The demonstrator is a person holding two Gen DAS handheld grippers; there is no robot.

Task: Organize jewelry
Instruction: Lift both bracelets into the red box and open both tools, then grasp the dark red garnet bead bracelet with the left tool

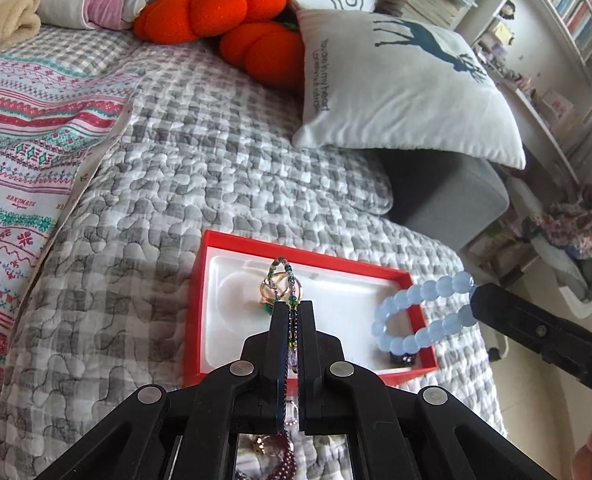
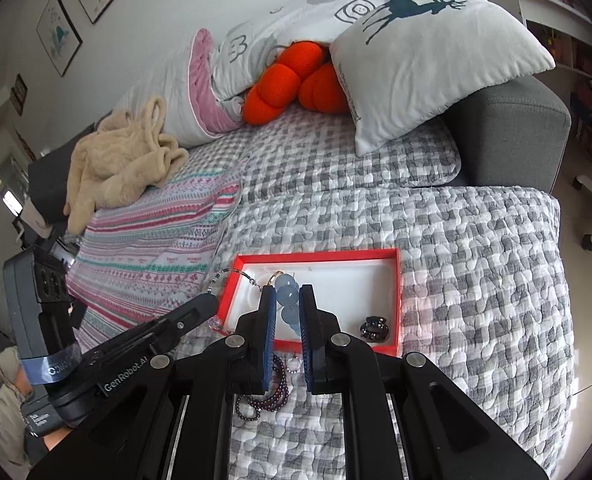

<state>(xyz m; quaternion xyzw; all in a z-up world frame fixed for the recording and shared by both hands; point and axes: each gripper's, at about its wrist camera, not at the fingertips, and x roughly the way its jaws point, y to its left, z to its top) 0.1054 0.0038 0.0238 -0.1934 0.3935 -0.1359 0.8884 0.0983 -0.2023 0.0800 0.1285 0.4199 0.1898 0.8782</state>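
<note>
A red tray (image 1: pixel 200 292) with a white liner lies on the grey checked quilt; it also shows in the right wrist view (image 2: pixel 395 300). My left gripper (image 1: pixel 292 308) is shut on a thin multicoloured bead bracelet (image 1: pixel 282 268), held over the tray's left part, above a gold ring (image 1: pixel 272 290). My right gripper (image 2: pixel 288 292) is shut on a pale blue bead bracelet (image 2: pixel 288 294), which hangs over the tray's right side in the left wrist view (image 1: pixel 419 308). A dark ring (image 2: pixel 373 328) lies in the tray's near right corner. A dark purple bead bracelet (image 2: pixel 274 396) lies on the quilt before the tray.
A deer-print pillow (image 1: pixel 407 88), orange plush cushions (image 1: pixel 232 16) and a beige blanket (image 2: pixel 124 160) lie at the back of the bed. A striped patterned cloth (image 1: pixel 24 168) covers the left side. The bed edge drops off at the right (image 2: pixel 563 280).
</note>
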